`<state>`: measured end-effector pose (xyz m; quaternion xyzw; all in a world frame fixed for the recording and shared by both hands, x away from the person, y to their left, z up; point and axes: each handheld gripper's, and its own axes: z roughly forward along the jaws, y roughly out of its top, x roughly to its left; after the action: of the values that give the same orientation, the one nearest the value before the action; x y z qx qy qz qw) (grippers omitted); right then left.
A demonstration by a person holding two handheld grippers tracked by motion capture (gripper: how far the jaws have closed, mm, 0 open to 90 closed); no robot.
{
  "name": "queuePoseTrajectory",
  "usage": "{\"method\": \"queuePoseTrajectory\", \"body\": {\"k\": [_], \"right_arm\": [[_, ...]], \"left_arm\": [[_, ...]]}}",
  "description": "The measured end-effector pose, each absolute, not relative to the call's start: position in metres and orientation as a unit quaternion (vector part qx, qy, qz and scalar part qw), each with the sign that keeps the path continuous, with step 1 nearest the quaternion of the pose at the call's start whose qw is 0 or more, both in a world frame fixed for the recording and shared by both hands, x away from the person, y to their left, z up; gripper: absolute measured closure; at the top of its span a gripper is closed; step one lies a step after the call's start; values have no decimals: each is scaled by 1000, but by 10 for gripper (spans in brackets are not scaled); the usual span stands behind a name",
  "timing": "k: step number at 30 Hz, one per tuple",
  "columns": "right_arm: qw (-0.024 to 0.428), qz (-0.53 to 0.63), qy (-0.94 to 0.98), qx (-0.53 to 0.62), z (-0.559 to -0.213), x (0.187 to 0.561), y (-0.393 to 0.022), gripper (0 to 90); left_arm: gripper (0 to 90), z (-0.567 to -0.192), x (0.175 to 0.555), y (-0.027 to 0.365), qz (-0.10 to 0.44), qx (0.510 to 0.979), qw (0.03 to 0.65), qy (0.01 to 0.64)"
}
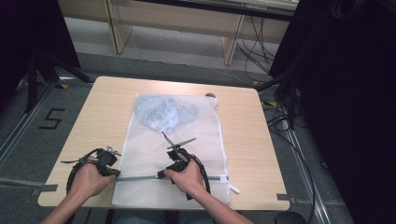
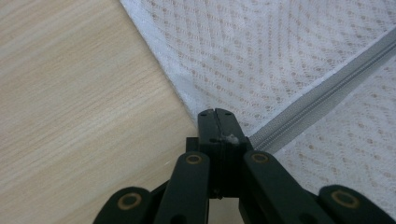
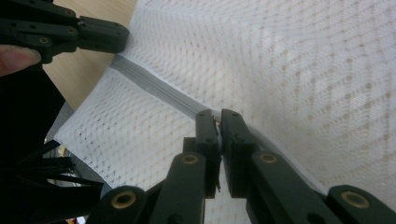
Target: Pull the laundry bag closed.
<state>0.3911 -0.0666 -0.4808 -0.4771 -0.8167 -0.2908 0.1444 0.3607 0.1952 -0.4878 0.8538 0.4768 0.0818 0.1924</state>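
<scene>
High view: zipper (image 1: 140,178) runs left-right across bag (image 1: 196,140).

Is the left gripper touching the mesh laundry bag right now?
Touching. In the left gripper view, the left gripper has its fingers closed on the edge of the mesh laundry bag, pinching it where the grey zipper ends.

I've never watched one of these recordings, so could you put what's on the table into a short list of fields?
Table: light wood
Main thing: white mesh laundry bag, lying flat
Inside it: crumpled pale blue cloth at the far end
Zipper: grey, running across the near end
Left hand-held gripper: shut on the bag's edge at the zipper's end
Right hand-held gripper: shut on the zipper, farther along
</scene>
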Motion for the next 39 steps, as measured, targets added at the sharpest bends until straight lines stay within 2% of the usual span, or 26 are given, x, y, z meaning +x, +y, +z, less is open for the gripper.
{"method": "queuePoseTrajectory", "body": {"k": [26,27,39], "right_arm": [[146,-296,-813,-480,-482,394,-86,870],[134,-299,-821,-468,-486,395,-87,870],[130,-298,-818,-474,-485,394,-93,870]], "left_arm": [[900,-488,361,195,80,853,194,477],[900,-488,361,195,80,854,193,477],[900,-488,361,195,80,854,193,477]]}}
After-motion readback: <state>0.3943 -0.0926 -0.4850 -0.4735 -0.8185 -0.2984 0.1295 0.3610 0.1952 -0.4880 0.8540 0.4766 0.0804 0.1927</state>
